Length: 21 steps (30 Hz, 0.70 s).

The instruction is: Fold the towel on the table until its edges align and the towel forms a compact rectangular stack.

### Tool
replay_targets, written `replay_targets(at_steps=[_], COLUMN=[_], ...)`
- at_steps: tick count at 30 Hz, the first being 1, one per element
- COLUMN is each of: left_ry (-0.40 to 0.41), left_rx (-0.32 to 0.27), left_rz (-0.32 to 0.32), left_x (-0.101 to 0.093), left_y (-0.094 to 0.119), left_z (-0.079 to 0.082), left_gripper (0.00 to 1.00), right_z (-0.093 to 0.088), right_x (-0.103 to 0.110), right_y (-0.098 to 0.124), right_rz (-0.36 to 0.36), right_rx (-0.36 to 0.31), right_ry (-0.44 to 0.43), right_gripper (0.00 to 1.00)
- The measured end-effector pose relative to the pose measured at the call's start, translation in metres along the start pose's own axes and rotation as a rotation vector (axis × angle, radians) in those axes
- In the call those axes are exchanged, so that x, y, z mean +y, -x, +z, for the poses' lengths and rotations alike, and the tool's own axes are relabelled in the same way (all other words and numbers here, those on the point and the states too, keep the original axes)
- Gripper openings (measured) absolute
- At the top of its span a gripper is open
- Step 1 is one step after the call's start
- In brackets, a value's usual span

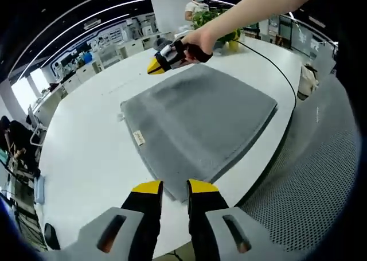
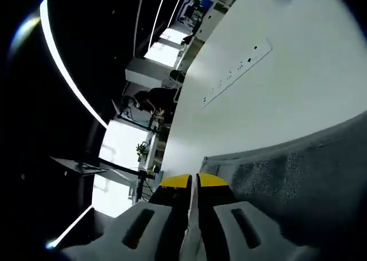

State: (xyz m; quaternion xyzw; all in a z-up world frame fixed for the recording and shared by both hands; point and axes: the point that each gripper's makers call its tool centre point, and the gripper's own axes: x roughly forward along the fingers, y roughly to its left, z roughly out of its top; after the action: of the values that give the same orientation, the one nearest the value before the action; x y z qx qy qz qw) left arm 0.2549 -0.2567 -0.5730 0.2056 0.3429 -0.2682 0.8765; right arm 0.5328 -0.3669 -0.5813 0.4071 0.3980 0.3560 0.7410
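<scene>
1. now the left gripper (image 1: 174,187) hovers with jaws slightly parted at the grey towel (image 1: 200,123)'s near edge.
2. right gripper (image 2: 192,182), jaws nearly together, pinches the towel's edge on the white table (image 2: 275,94).
3. small tag (image 1: 139,138) ahead of the left gripper, unreadable.

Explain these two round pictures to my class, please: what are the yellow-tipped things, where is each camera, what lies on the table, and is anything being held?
A person holds one hand tool, a two-jaw gripper, in each hand; a fisheye camera rides on each. The left gripper view looks along the left gripper, whose jaws stand slightly apart and hold nothing, just at the near edge of a grey towel. The towel lies flat on a white table, a small label showing on its left edge. Across the towel, a hand brings the right gripper to the far corner. The right gripper view looks along that gripper; its jaws are nearly together at the towel's edge, but whether they pinch cloth cannot be told.
</scene>
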Motion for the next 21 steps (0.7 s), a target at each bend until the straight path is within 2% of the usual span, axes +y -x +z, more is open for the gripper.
replay_targets(at_steps=[2,8,10,12,14,15,16,18,21], left_ry=[-0.011,-0.039,-0.041,-0.044,-0.074,-0.086,-0.094,-0.108,-0.166], left_rx=[-0.034,-0.08,-0.089,-0.082,-0.115,-0.128,-0.133,-0.139,-0.16], left_rz=[-0.021,-0.089,-0.129,-0.194,-0.235,-0.251,-0.28,-0.291,-0.293], left_x=[-0.005,-0.027,-0.037,-0.052,-0.061,-0.064,-0.069,-0.07,-0.073], left_y=[-0.003,-0.014,-0.017,-0.019,-0.017,-0.016,-0.014,-0.014,-0.021], left_z=[0.013,0.042,0.05,0.058,0.075,0.08,0.086,0.094,0.106], left_gripper=[0.17,0.16,0.14,0.1,0.06,0.05,0.05,0.02,0.01], right_z=[0.005,0.003,0.002,0.003,0.006,0.003,0.003,0.003,-0.001], right_x=[-0.006,-0.017,-0.023,-0.035,-0.044,-0.046,-0.045,-0.037,-0.027], right_y=[0.01,0.041,0.051,0.062,0.07,0.076,0.077,0.081,0.087], right_rz=[-0.024,-0.068,-0.081,-0.124,-0.165,-0.189,-0.183,-0.165,-0.149], right_rx=[-0.002,0.076,0.094,0.108,0.103,0.099,0.094,0.064,0.069], right_ry=[0.042,0.226,0.273,0.344,0.443,0.42,0.411,0.396,0.465], right_gripper=[0.0,0.0,0.0,0.0,0.0,0.0,0.0,0.0,0.0])
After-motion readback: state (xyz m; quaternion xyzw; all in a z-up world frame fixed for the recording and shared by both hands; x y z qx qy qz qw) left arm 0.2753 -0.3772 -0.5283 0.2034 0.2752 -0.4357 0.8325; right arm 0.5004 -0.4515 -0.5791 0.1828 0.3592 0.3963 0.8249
